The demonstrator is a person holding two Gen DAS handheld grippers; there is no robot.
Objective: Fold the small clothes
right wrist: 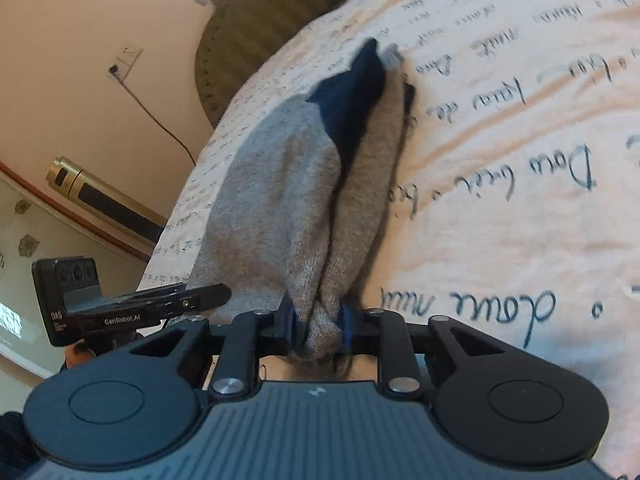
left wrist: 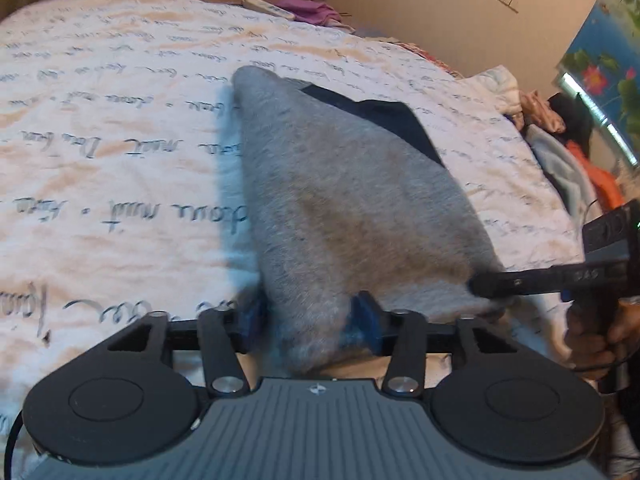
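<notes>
A small grey garment (left wrist: pixel 344 200) with a dark navy part (left wrist: pixel 396 120) hangs stretched over the bed. My left gripper (left wrist: pixel 314 320) is shut on its near edge, blue pads pinching the grey cloth. My right gripper (right wrist: pixel 318 328) is shut on a bunched corner of the same garment (right wrist: pixel 288 208), whose navy part (right wrist: pixel 352 92) shows at the far end. In the left wrist view the right gripper (left wrist: pixel 480 284) reaches in from the right and touches the cloth's right corner. In the right wrist view the left gripper (right wrist: pixel 216 294) sits at the cloth's left edge.
A white bedspread (left wrist: pixel 120 160) with handwritten script covers the bed. A pile of clothes (left wrist: pixel 568 148) lies at the right. A remote (left wrist: pixel 268 8) and purple cloth (left wrist: pixel 312 10) lie at the far edge. A gold bottle (right wrist: pixel 92 188) and a wall cable (right wrist: pixel 160 124) are left of the bed.
</notes>
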